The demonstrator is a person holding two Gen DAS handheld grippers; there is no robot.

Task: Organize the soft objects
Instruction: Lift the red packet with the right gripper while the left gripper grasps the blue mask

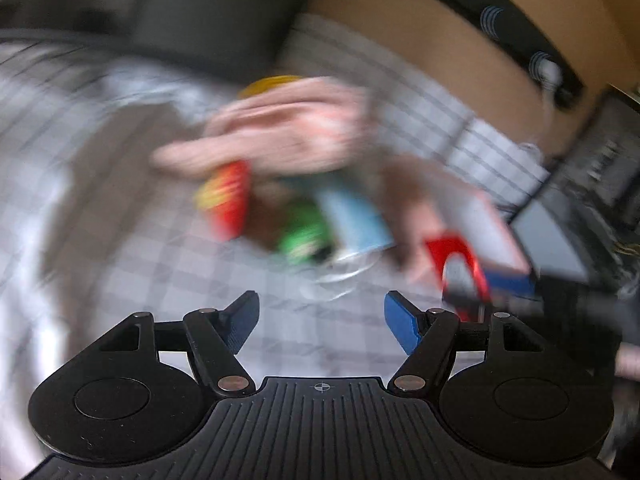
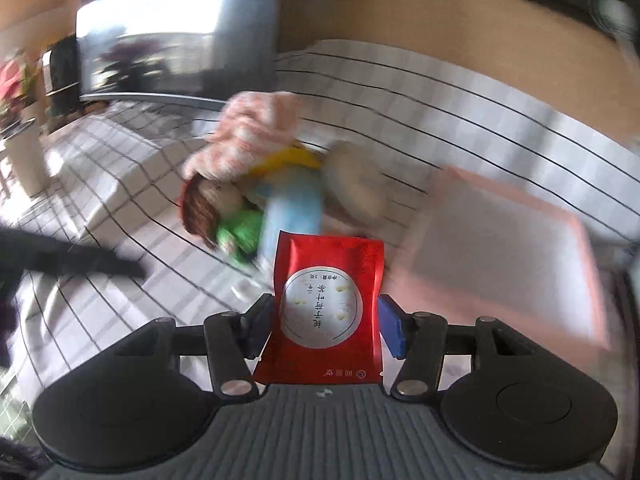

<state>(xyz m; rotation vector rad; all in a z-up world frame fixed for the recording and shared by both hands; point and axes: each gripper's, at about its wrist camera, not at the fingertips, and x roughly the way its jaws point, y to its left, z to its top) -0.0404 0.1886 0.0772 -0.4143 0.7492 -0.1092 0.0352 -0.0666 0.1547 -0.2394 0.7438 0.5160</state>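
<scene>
My right gripper (image 2: 320, 320) is shut on a red foil pouch (image 2: 326, 300) with a white round label, held upright above the checked bedsheet (image 2: 460, 120). Beyond it lies a blurred heap of soft toys: a pink-and-white plush (image 2: 248, 132), a doll with brown hair and green top (image 2: 224, 216), a light blue piece (image 2: 292, 208) and a beige plush (image 2: 356, 184). My left gripper (image 1: 322, 318) is open and empty above the sheet (image 1: 160, 280). In the left wrist view the same heap (image 1: 288, 168) is ahead, and the red pouch (image 1: 460, 264) shows at the right.
A pink-rimmed flat tray or box (image 2: 508, 248) lies on the bed right of the pouch. A dark pillow (image 1: 192, 12) and a wooden headboard (image 1: 440, 20) stand behind. A dark screen (image 2: 168, 28) and shelves are at the far left.
</scene>
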